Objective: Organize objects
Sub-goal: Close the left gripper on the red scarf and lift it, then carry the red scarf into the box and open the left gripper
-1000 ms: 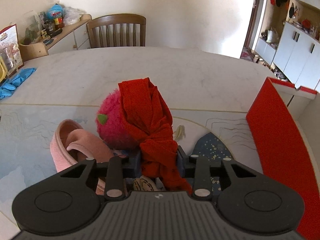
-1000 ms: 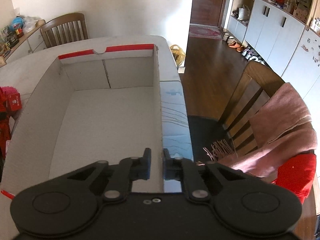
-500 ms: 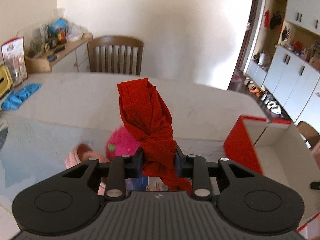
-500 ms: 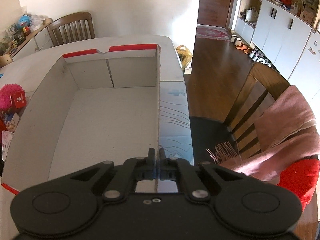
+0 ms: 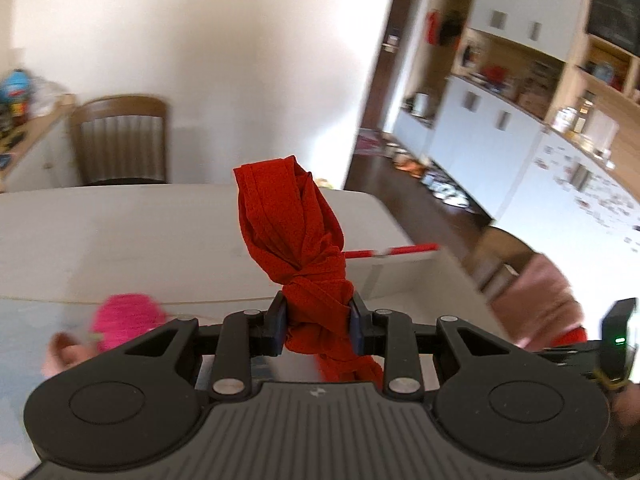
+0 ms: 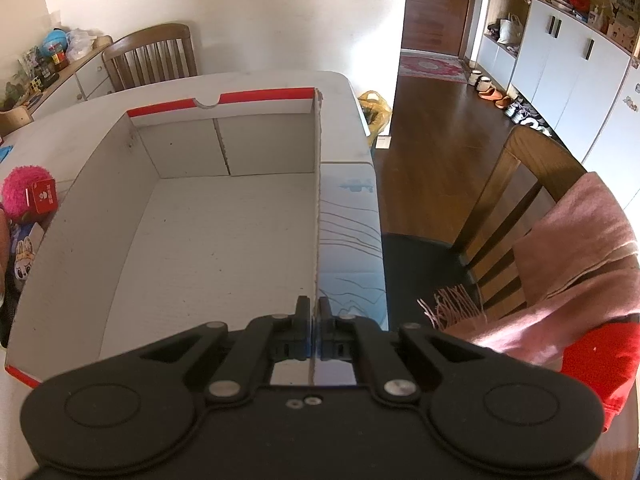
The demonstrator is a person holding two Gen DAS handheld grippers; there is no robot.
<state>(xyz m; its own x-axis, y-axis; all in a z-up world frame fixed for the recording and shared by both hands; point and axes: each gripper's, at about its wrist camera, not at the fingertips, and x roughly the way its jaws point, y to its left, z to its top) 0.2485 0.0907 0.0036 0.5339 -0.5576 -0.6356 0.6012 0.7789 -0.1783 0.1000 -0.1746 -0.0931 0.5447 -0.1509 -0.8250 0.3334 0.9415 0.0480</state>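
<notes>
You are working at a pale table (image 6: 280, 80) in a bright room with white walls, a dark wood floor (image 6: 432, 128) and white cabinets (image 6: 560, 64) along the right side. A wooden chair (image 5: 120, 140) stands at the far end of the table, and another chair (image 6: 520, 208) beside its right edge carries a draped pink scarf (image 6: 580, 248). On the table sits an open cardboard box (image 6: 100, 184) with red trim along its rim, its white floor bare. Just left of the box lies a fuzzy pink ball (image 6: 24, 196) with a red tag.

Your left gripper (image 5: 318, 320) is raised above the table, angled downward, its pads clamped on the knot of a red cloth (image 5: 288, 216) that stands up between the fingers, with the box's red rim showing behind it. Your right gripper (image 6: 314, 332) points steeply down at the box's right wall, fingers pinched together on the upper edge of that wall.
</notes>
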